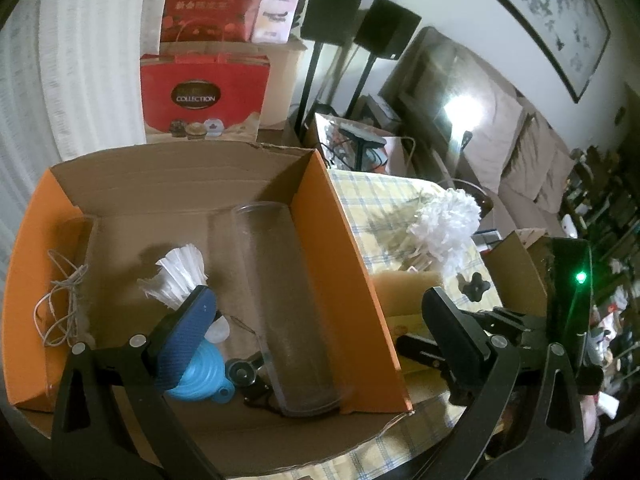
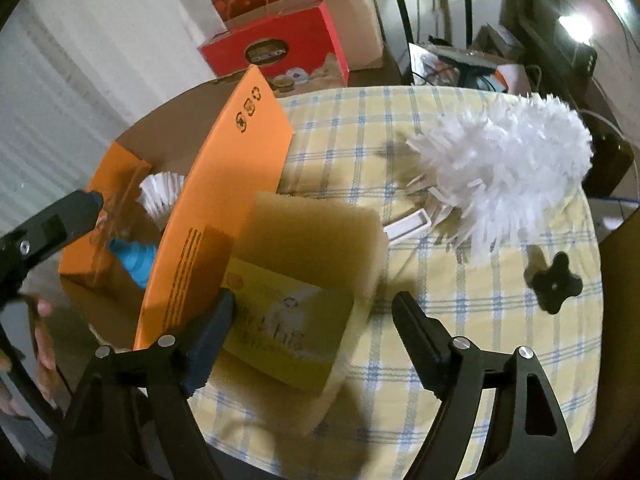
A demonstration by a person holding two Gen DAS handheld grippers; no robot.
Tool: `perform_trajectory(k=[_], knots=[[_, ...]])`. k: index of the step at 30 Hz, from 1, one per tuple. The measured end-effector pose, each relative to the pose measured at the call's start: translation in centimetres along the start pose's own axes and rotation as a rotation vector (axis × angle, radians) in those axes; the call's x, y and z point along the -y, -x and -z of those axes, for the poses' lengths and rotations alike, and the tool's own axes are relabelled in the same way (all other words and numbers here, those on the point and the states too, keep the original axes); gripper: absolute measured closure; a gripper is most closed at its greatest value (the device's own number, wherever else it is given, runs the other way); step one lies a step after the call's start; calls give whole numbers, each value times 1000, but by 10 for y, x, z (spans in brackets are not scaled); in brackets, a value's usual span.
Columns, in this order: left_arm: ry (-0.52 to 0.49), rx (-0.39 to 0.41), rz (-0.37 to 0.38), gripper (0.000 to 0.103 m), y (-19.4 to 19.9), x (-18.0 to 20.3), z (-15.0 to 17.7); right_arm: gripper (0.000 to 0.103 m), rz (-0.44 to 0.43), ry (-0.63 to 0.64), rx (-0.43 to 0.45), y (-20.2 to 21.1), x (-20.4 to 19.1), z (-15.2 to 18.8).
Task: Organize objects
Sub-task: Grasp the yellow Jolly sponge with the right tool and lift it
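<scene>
An orange cardboard box (image 1: 344,248) stands on the checked tablecloth (image 2: 460,312). Inside it lie a clear plastic tube (image 1: 288,304), a white brush (image 1: 180,272), a blue funnel (image 1: 200,372) and a thin cord (image 1: 60,308). My left gripper (image 1: 316,328) is open above the box, its fingers astride the box's right wall. My right gripper (image 2: 316,320) is open around a yellow sponge pack (image 2: 296,320) beside the box's outer wall (image 2: 224,200). A white fluffy duster (image 2: 500,172) and a black knob (image 2: 554,284) lie on the cloth.
Red gift boxes (image 1: 204,92) and a brown carton stand behind the table. Speaker stands (image 1: 336,40) and a sofa (image 1: 520,160) are farther back. The right gripper's body with a green light (image 1: 568,300) shows in the left wrist view.
</scene>
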State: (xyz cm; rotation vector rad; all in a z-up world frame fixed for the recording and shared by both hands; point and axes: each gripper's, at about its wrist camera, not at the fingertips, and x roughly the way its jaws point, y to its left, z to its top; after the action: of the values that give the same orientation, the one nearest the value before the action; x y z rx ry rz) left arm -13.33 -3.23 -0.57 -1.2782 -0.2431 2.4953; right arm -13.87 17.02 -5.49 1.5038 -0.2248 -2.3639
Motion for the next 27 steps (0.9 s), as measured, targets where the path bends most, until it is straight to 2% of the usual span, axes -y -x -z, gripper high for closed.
perform_trajectory(k=[4,7,13,17,27], knots=[[3,-2,-1,0,0,0,1,18,-36,-10,1,-5,-9,-2],[2,-1,1,0,0,0,1,18,-4,9,-7,-12,-17,-1],[6,-1,9,0,0,0,0,15,4,3,-9,-17,-18,-1],[7,2,11,0,1,2,0,14,30,17,-40,-20,-22,2],[-6,3,12,0,4,9,1,17,17,47,14,-11,-21,8]])
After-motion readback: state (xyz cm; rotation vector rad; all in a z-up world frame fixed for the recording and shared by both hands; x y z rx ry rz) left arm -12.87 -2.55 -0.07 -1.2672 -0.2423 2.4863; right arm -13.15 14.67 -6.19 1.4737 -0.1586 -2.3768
